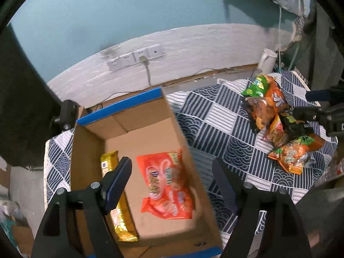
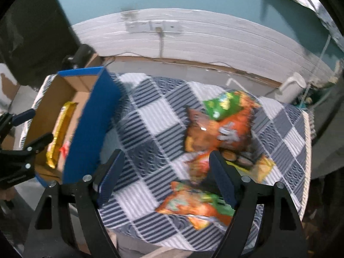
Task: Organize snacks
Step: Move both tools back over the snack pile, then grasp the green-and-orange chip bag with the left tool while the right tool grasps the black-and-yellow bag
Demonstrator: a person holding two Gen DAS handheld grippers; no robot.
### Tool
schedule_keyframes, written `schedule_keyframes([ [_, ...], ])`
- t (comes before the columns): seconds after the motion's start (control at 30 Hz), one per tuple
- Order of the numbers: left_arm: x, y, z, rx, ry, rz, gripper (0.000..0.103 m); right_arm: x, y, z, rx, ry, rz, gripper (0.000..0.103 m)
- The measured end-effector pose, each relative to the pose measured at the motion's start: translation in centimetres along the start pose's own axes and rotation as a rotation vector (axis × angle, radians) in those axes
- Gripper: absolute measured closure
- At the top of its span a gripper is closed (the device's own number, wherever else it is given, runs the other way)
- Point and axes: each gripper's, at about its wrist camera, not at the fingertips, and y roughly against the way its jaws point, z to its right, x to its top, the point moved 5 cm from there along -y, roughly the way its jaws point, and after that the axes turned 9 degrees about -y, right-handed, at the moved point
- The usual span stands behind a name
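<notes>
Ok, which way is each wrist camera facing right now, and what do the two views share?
Left wrist: sits on the left gripper, looks steeply down into the cardboard box holding a gold packet and an orange bag; own open fingers show, right gripper at the edge.
Right wrist: sits on the right gripper, looks down at the snack pile on the checked cloth; own open fingers show, left gripper at the left.
Shared: box, gold packet, pile, cloth, wall sockets.

Each hand-held gripper is built from matte black plastic. On the left hand-held gripper (image 1: 172,167), two tapered fingers (image 1: 223,182) lined with blue pads are seen, with round silver screws at the pivots. The right hand-held gripper (image 2: 166,161) is made alike, triangular cut-outs being shown in its arms.
</notes>
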Motion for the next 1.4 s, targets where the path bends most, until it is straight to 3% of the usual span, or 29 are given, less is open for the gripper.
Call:
schedule_keyframes([
  [0.37, 2.5, -1.5, 4.5, -0.064, -0.067, -0.005, 0.025, -0.7, -2.1, 6.9, -0.063, -0.118, -0.054, 0.022],
  [0.7, 4.3, -4.6, 8.0, -0.082, -0.157, -0.022, 0.025, -2.1, -5.3, 10.5, -0.096, -0.205, -0.122, 0.022],
  [1.4, 6.4, -9.3, 11.7, -0.103, -0.269, -0.034, 0.025, -2.5, -10.7, 12.0, -0.1, -0.248, -0.21, 0.022],
])
